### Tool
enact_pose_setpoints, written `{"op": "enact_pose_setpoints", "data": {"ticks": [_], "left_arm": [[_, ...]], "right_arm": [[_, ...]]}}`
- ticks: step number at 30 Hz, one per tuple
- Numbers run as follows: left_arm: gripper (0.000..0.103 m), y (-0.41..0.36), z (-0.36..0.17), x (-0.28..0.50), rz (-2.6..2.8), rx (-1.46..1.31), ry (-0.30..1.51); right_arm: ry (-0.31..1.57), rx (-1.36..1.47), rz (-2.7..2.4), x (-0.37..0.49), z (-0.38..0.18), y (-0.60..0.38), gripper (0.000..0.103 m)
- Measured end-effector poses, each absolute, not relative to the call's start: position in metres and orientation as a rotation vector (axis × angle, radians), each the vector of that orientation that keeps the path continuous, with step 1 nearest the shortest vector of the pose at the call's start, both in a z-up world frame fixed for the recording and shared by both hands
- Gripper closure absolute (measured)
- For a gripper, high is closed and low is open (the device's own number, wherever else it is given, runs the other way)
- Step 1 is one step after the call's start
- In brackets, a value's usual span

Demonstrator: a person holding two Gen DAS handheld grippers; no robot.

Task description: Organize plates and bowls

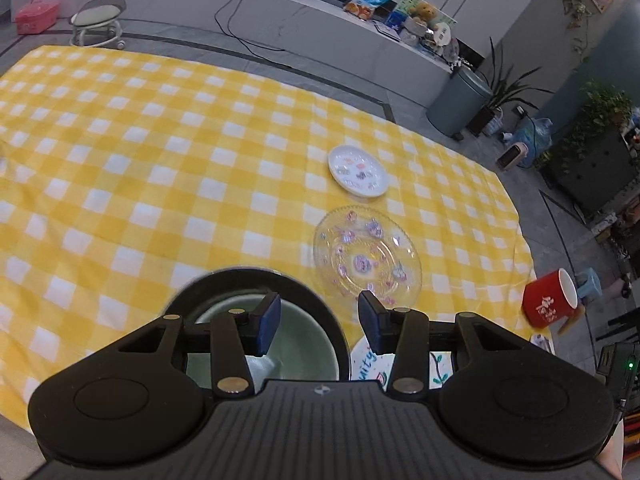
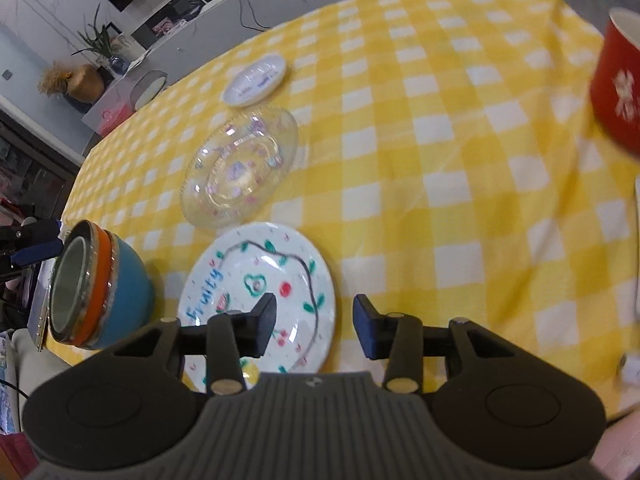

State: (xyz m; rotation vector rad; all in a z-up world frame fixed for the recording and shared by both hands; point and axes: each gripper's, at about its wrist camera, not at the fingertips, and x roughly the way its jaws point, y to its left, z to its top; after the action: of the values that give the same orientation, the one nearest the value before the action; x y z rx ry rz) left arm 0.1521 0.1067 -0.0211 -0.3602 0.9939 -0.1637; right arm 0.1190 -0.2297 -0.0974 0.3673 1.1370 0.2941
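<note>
Bowls (image 2: 100, 288) are nested near the table's edge: a blue one with an orange band holds a pale green bowl (image 1: 264, 344) inside it, and no food shows in them. In the left wrist view the left gripper (image 1: 319, 322) hangs above this stack with its jaws apart; one blue pad (image 1: 269, 325) is over the green bowl's inside and the other pad is outside the rim, and neither pad presses on the bowl. Just beside the bowls lies the white "Fruity" plate (image 2: 264, 280) with painted fruit. The right gripper (image 2: 315, 326) stands over its near edge, jaws apart and nothing between them. Beyond it the clear glass plate (image 2: 240, 168) lies flat and holds nothing. Further away is a small white plate (image 2: 256, 80). All lie on the yellow checked tablecloth (image 2: 440, 160). A red mug (image 2: 618, 84) is near the right edge, blurred.
</note>
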Motion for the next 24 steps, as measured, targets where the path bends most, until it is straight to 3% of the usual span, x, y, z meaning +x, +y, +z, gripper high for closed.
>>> {"op": "enact_pose_setpoints", "data": {"ticks": [12, 24], "left_arm": [[0.053, 0.098, -0.012, 0.202, -0.226, -0.239, 1.034], [0.053, 0.090, -0.053, 0.272, -0.455, -0.199, 1.388]], "right_arm": [[1.135, 0.385, 0.315, 0.178, -0.081, -0.218, 0.062], [1.215, 0.459, 0.322, 0.231, -0.107, -0.223, 0.060]]}}
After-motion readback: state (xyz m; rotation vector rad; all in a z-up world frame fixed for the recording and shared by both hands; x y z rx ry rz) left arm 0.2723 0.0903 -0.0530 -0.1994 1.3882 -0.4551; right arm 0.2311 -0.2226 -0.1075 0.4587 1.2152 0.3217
